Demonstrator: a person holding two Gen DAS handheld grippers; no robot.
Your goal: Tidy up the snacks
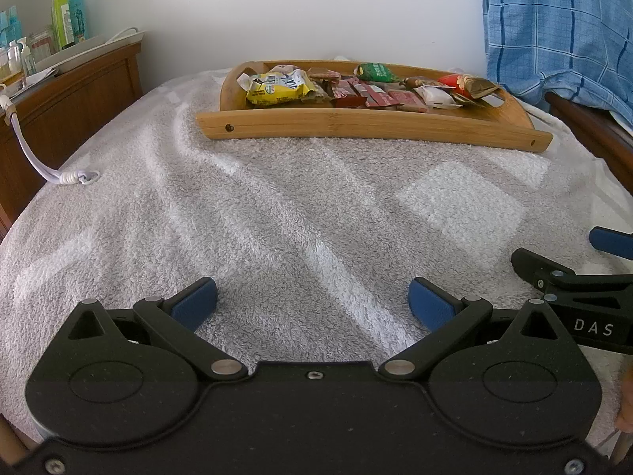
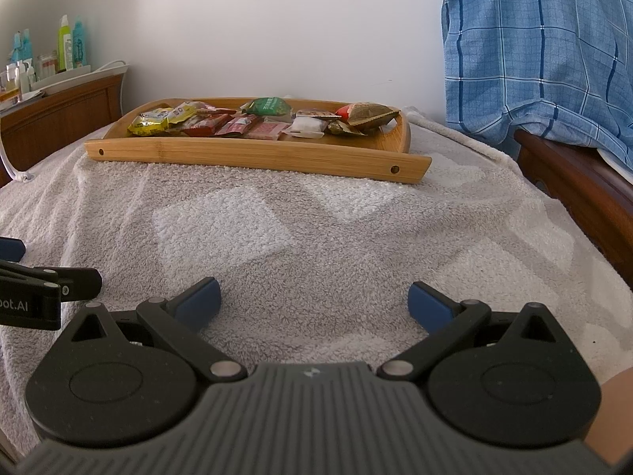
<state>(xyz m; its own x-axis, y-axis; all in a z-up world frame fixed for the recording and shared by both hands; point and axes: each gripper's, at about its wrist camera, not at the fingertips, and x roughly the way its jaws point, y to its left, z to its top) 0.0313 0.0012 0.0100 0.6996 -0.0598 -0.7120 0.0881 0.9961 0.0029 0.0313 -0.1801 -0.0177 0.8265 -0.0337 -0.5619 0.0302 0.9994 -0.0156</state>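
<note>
A bamboo tray (image 1: 372, 128) (image 2: 253, 156) sits at the far side of a towel-covered surface. It holds several wrapped snacks: a yellow packet (image 1: 277, 88) (image 2: 152, 123), a green packet (image 1: 376, 72) (image 2: 268, 106), red packets (image 1: 374, 97) (image 2: 221, 124), a white packet (image 1: 437, 97) (image 2: 308, 126) and a brown-gold packet (image 1: 472, 85) (image 2: 370, 113). My left gripper (image 1: 314, 304) is open and empty, low over the towel, well short of the tray. My right gripper (image 2: 314, 303) is also open and empty beside it.
The grey-white towel (image 1: 277, 213) (image 2: 356, 229) covers the whole surface. A wooden cabinet (image 1: 67, 91) with bottles (image 1: 69, 16) stands at the left, with a white cable (image 1: 51, 166) hanging. A blue checked cloth (image 2: 546, 47) drapes over a wooden edge at the right.
</note>
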